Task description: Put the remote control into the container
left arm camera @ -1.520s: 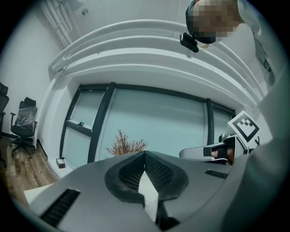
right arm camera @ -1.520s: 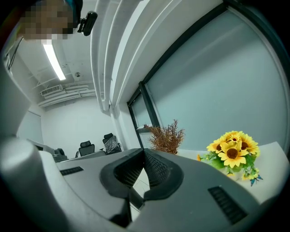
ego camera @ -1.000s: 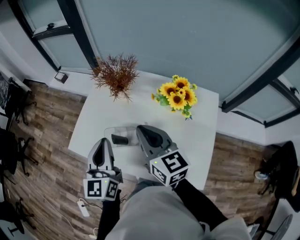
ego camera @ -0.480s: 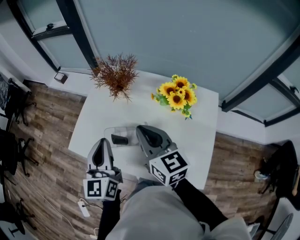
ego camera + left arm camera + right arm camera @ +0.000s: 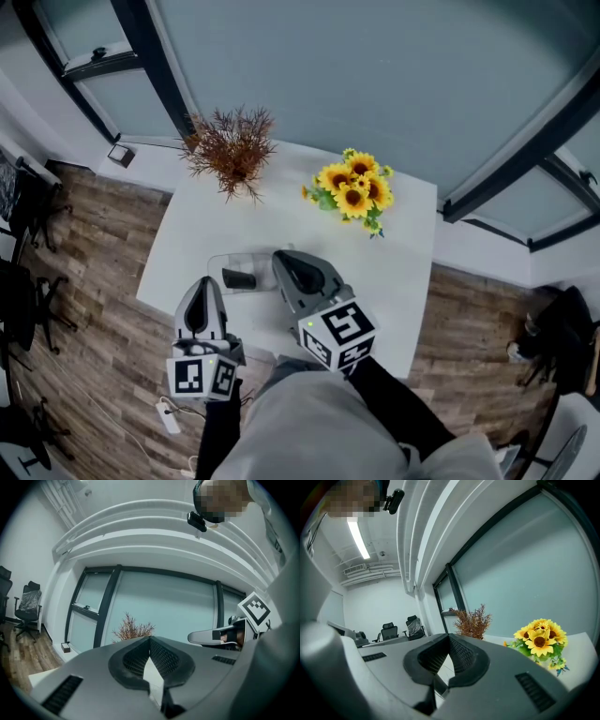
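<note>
1. The remote control (image 5: 239, 279) is a short dark bar lying inside the clear container (image 5: 219, 260), toward its 6 o'clock wall in the head view.
2. The container sits on the white table (image 5: 403, 234), in the near left part of the top, close to the edge at 6 o'clock.
3. The left gripper (image 5: 201, 292) has its jaws pressed together at the tips, with nothing between them. In its own view only a sliver of white table shows through the gap behind the pads.
4. From the left gripper's tip the remote lies at about 1 o'clock, near but apart, and the container wall stands between them.
5. The right gripper (image 5: 285, 262) is likewise clenched on nothing, its tips meeting in its own view.
6. From the right gripper's tip the remote lies at about 8 o'clock. The tip itself is just beside the container's 3 o'clock end, and I cannot tell whether it touches the wall.
7. Neither tool is in contact with the remote.
8. At 12 o'clock from the container stands a dried reddish plant (image 5: 232, 150), and a bunch of sunflowers (image 5: 354, 192) stands at about 1 o'clock, both well apart from it at the far side of the table.
9. The wooden floor (image 5: 84, 300) lies at 9 o'clock from the table.
</note>
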`<state>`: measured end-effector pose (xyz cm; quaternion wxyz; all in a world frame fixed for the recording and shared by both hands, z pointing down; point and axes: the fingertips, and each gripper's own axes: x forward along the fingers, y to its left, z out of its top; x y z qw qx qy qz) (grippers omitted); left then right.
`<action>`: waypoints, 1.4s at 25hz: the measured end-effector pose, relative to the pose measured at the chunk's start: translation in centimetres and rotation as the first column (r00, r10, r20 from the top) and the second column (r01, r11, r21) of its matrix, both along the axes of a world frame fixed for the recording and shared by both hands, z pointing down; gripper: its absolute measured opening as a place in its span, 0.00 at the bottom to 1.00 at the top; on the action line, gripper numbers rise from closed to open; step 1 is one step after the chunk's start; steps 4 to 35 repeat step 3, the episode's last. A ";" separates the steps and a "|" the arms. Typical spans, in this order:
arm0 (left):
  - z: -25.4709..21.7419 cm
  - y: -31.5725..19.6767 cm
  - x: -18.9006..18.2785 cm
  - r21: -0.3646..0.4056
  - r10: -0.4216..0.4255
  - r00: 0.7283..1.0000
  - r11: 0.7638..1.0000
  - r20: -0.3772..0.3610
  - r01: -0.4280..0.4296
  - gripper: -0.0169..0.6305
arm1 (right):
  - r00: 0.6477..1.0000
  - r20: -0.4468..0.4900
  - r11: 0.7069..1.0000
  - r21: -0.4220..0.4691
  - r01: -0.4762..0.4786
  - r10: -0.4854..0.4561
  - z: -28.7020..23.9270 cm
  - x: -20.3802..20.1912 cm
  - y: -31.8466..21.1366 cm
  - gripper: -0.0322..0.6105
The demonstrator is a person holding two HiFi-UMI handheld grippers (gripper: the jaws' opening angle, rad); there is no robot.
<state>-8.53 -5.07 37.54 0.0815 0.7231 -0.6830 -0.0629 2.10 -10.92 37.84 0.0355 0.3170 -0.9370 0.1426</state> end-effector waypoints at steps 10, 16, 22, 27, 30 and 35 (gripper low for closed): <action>0.1 0.0 0.0 -0.003 0.002 1.000 1.000 -0.001 -0.002 0.04 | 1.000 -0.002 1.000 -0.009 -0.007 0.007 0.0 0.1 0.0 0.06; 0.1 0.0 0.0 -0.003 0.002 1.000 1.000 -0.001 -0.002 0.04 | 1.000 -0.002 1.000 -0.009 -0.007 0.007 0.0 0.1 0.0 0.06; 0.1 0.0 0.0 -0.003 0.002 1.000 1.000 -0.001 -0.002 0.04 | 1.000 -0.002 1.000 -0.009 -0.007 0.007 0.0 0.1 0.0 0.06; 0.1 0.0 0.0 -0.003 0.002 1.000 1.000 -0.001 -0.002 0.04 | 1.000 -0.002 1.000 -0.009 -0.007 0.007 0.0 0.1 0.0 0.06; 0.1 0.0 0.0 -0.003 0.002 1.000 1.000 -0.001 -0.002 0.04 | 1.000 -0.002 1.000 -0.009 -0.007 0.007 0.0 0.1 0.0 0.06; 0.1 0.0 0.0 -0.003 0.002 1.000 1.000 -0.001 -0.002 0.04 | 1.000 -0.002 1.000 -0.009 -0.007 0.007 0.0 0.1 0.0 0.06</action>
